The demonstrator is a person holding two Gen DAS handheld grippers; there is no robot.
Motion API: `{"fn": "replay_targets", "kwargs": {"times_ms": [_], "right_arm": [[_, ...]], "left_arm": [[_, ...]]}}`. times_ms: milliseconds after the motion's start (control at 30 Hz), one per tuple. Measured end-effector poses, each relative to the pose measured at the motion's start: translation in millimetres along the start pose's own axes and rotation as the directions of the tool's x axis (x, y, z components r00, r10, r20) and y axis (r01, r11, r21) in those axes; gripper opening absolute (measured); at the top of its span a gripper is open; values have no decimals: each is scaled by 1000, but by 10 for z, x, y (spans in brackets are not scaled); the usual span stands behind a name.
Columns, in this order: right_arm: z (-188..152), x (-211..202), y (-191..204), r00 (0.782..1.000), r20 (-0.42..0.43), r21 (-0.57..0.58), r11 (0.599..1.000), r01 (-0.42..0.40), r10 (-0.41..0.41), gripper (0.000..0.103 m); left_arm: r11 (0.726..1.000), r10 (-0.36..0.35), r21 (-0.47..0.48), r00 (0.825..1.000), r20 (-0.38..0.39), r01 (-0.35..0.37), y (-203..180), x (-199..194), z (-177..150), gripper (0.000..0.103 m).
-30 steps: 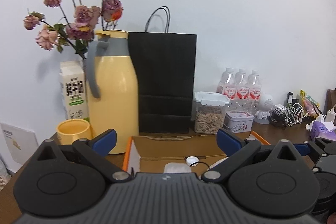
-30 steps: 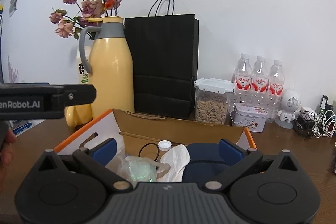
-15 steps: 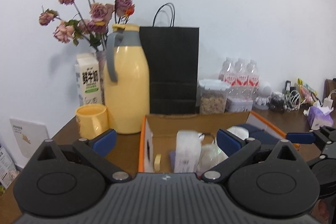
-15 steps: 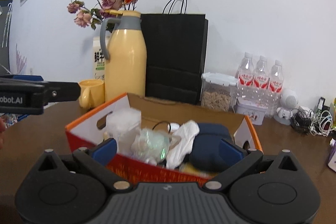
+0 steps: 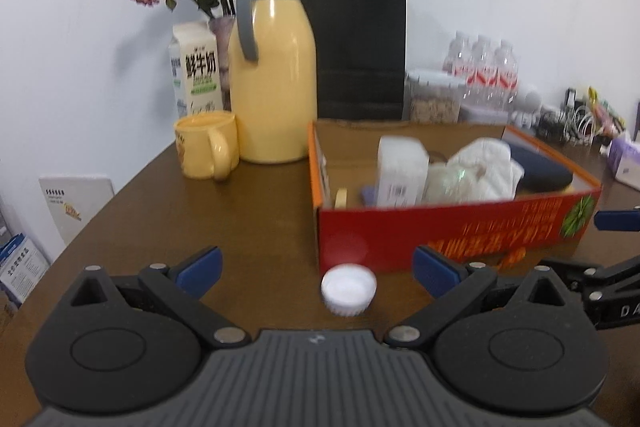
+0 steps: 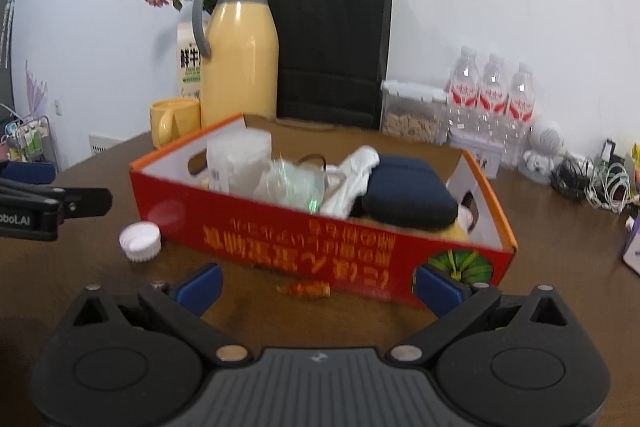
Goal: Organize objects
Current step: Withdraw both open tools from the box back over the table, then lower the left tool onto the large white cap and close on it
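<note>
Bare table (image 5: 160, 227) is seen left of the red box (image 5: 452, 227). A white cap (image 5: 348, 291) (ribbed, upturned) lies just before the box's corner, between the left tongs (image 5: 316, 271), spread wide. Right tongs (image 6: 318, 283) likewise spread, nothing held.

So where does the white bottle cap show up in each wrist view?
Left wrist: white bottle cap low centre, on the table between the open tool's fingers.
Right wrist: cap at left, off the box's corner.
Shared landmark: the red cardboard box just behind it.
</note>
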State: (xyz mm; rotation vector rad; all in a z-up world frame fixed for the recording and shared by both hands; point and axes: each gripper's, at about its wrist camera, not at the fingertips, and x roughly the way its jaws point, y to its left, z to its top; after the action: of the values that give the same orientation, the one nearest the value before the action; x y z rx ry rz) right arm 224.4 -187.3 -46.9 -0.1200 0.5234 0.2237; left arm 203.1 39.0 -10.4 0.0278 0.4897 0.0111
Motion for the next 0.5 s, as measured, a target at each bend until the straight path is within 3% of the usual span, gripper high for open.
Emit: {"fn": "replay_targets", "kwargs": {"times_ms": [267,500], "right_arm": [[-187,74,-12,998,-59,12,1000,1,0,103],[-243,133,-26,997,-79,23,1000,2,-1,103]], "left_arm": [[999,-12,42,997,-77,15,-42,67,-165,103],[997,-6,77,992,-129,16,-169,383,-128,103]]}}
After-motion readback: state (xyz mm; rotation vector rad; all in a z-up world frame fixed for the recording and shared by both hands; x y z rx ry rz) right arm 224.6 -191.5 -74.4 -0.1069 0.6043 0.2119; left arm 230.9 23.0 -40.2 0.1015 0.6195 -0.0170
